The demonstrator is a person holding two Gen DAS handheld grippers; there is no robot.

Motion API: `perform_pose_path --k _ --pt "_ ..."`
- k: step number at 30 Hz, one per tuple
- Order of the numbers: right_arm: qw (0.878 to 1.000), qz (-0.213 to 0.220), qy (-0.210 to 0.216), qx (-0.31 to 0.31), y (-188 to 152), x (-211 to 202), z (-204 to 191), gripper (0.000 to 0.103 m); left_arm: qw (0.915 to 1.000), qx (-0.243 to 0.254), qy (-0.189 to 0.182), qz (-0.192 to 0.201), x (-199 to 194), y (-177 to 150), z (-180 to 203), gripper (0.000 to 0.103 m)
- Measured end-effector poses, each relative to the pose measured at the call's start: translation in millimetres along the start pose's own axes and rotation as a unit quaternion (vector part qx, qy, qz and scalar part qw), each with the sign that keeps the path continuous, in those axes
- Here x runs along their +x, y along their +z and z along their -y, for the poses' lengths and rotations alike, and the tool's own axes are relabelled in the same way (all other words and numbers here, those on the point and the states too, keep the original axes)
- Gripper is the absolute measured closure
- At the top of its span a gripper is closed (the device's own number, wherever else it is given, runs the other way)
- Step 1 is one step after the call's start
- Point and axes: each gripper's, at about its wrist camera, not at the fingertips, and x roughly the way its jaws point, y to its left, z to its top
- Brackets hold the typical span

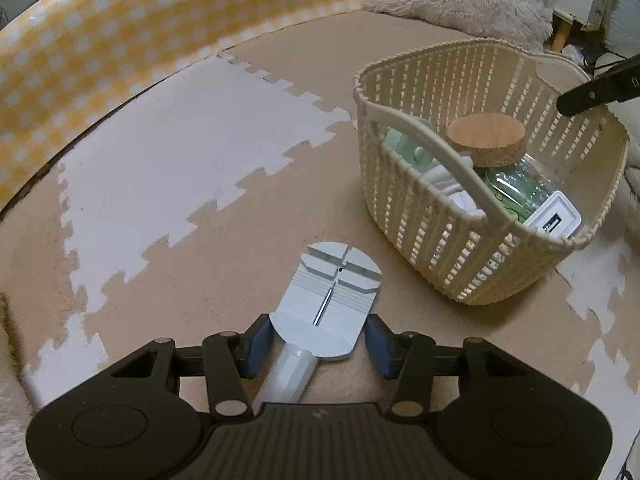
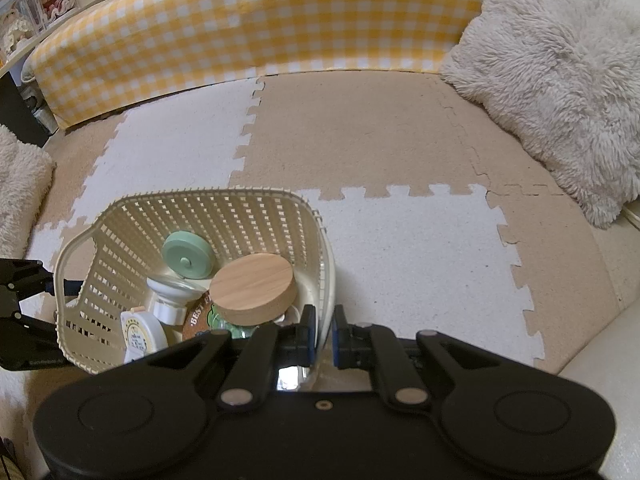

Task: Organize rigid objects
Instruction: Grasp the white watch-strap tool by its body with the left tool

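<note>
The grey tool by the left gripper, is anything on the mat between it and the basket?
Nothing visible. Only bare mat lies between the grey tool and the basket. The basket's near wall and its handle would have to be cleared from above.

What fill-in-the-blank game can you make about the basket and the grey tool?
The grey tool is not in the basket; it lies on the foam puzzle ____. The right gripper has its jaws shut on the ____. The padded wall is checked white and ____.
Missing words: mat; basket; yellow.
</note>
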Motion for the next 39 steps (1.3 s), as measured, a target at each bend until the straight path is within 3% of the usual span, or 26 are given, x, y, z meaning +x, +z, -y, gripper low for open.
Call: perform_pose_path --k 5,15,18,23,26,30,35,39 --pt "1.000 0.000 0.001 0.001 0 0 0 0.096 0.9999 -0.012 0.006 0.002 -9 3 -1 0.052" --pt "1.000 -0.001 0.000 0.001 1 0 0 0.096 0.9974 -0.054 0.020 0.043 -42 17 -15 0.054" --pt "1.000 -0.001 0.001 0.001 1 0 0 0.096 0.9963 -0.057 0.018 0.062 -52 22 -15 0.066" --pt "1.000 -0.001 0.000 0.000 1 0 0 0.095 0.9953 -0.056 0.016 0.078 -63 27 -14 0.066" --pt "1.000 -0.002 0.000 0.000 1 0 0 0.095 0.9969 -0.037 0.023 0.066 -56 25 -9 0.064" --pt "1.000 -0.002 0.000 -0.001 1 0 0 0.095 0.9977 0.019 0.038 0.053 -41 18 -1 0.047" --pt "1.000 -0.002 0.001 0.000 1 0 2 0.095 0.9948 0.078 0.040 0.052 -26 10 8 0.046" --pt "1.000 -0.003 0.000 -0.002 1 -1 2 0.095 0.9866 0.131 0.060 0.076 -20 6 20 0.048"
